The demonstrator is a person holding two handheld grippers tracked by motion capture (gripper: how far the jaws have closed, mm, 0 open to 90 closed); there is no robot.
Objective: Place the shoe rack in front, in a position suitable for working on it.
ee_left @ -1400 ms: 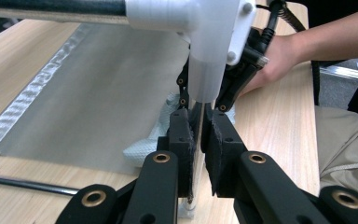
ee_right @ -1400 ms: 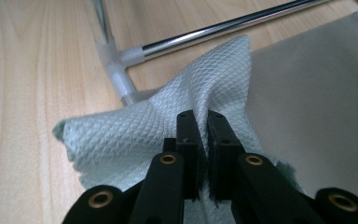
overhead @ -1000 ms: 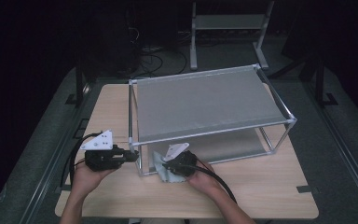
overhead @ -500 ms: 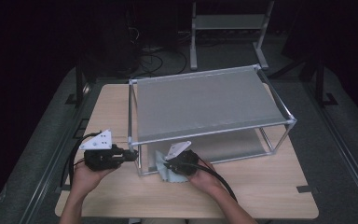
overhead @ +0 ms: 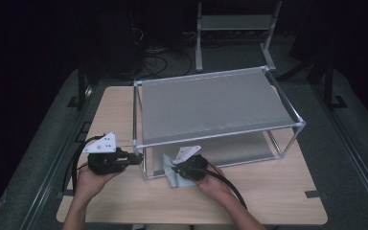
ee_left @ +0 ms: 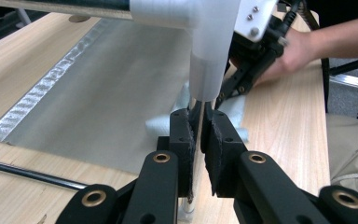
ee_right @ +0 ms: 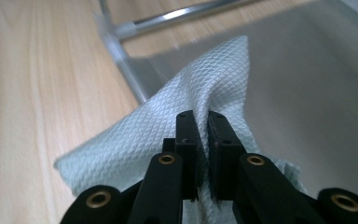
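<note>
A two-shelf metal rack (overhead: pixel 287 117) stands on the wooden table. My left gripper (overhead: pixel 136 158) lies level at its front left corner, shut on the thin upright post (ee_left: pixel 195 108) just under the white corner joint (ee_left: pixel 209 46). A pale green waffle-weave cloth (overhead: pixel 168 173) lies at the rack's front edge, partly on the grey lower shelf (ee_right: pixel 317 70). My right gripper (overhead: pixel 175 167) points left into it and is shut on a raised fold of the cloth (ee_right: pixel 205 79). In the left gripper view the cloth (ee_left: pixel 165 125) and the right gripper (ee_left: pixel 254 51) show beyond the post.
The rack's upper grey shelf (overhead: pixel 211 103) hangs over the cloth and the right gripper's tips. A bottom rail (ee_right: pixel 177 16) runs along the table close to the cloth. Bare wooden table (overhead: pixel 268 196) lies in front of the rack and to its left. A second stand (overhead: pixel 235 28) is on the floor behind.
</note>
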